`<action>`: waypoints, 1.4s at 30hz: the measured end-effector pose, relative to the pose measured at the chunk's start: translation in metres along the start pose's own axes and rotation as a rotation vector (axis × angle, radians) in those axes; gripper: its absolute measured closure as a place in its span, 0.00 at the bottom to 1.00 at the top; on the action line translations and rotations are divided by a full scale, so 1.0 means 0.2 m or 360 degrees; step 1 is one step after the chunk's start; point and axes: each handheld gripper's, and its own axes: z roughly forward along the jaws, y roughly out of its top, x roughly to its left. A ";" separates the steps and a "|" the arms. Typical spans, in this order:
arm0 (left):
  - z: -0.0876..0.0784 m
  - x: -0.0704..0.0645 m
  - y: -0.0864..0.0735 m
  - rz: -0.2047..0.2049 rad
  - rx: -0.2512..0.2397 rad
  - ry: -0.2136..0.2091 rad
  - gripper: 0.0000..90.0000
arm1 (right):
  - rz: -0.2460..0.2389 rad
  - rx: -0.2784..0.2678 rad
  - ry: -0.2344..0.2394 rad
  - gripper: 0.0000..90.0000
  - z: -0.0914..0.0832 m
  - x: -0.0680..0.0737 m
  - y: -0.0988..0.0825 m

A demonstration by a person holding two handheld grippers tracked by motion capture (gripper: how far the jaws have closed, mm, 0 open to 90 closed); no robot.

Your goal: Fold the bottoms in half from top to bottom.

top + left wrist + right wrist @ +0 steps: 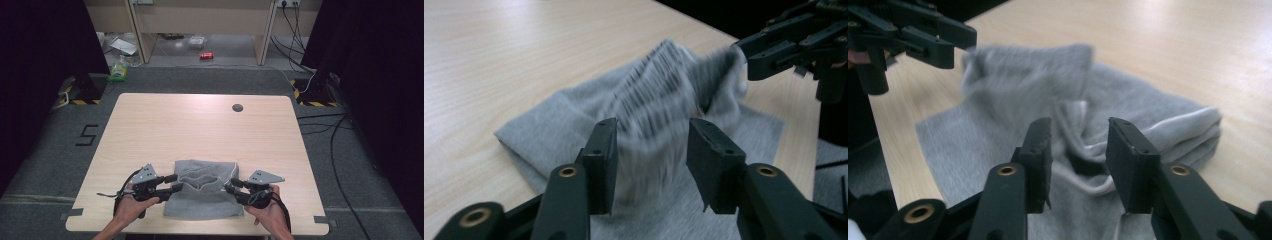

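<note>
Left gripper [175, 183] stood with jaws apart at left edge of cloth [202, 192], nothing pinched. Right gripper [231, 185] likewise parted, at cloth's right edge. Cloth lay on table [200, 125] near front edge, grey, folded, middle bunched up. It looked soft, light, limp; probably best taken by corners or hem. Small dark disc [237, 107] sat far behind cloth; no obstacle around.

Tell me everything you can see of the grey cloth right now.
The grey cloth is a soft knit garment with pale trim, partly folded and rumpled, lying on the near edge of the wooden table. A loose flap in its middle blurs. The left gripper and right gripper flank it with fingers apart, cloth between them; the pads do not press it.
</note>
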 end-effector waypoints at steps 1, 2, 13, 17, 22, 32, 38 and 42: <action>-0.01 0.00 0.01 -0.0006 -0.0014 -0.0011 0.60 | 0.0005 -0.0015 0.0008 0.68 -0.01 0.00 0.01; -0.01 0.00 0.03 -0.0015 -0.0022 -0.0021 0.60 | 0.0002 -0.0028 0.0011 0.68 -0.02 -0.01 0.02; 0.08 0.07 0.06 -0.0075 0.0015 0.0016 0.55 | -0.0017 0.0026 0.0029 0.67 0.12 -0.01 0.12; 0.12 0.04 0.01 -0.0039 0.0098 0.0021 0.52 | -0.0035 0.0111 0.0062 0.65 0.20 0.03 0.11; 0.14 -0.01 -0.08 -0.0004 0.0205 0.0011 0.51 | -0.0102 0.0269 0.0070 0.62 0.27 0.09 0.04; 0.12 -0.12 -0.20 0.0059 0.0259 -0.0004 0.51 | -0.0127 0.0329 0.0005 0.60 0.24 0.15 -0.06; 0.10 -0.06 -0.09 0.0046 0.0194 0.0046 0.44 | -0.0108 0.0254 -0.0002 0.44 0.20 0.11 0.02; 0.09 0.02 0.00 -0.0011 0.0146 0.0089 0.39 | -0.0096 0.0162 -0.0104 0.41 0.14 0.02 0.09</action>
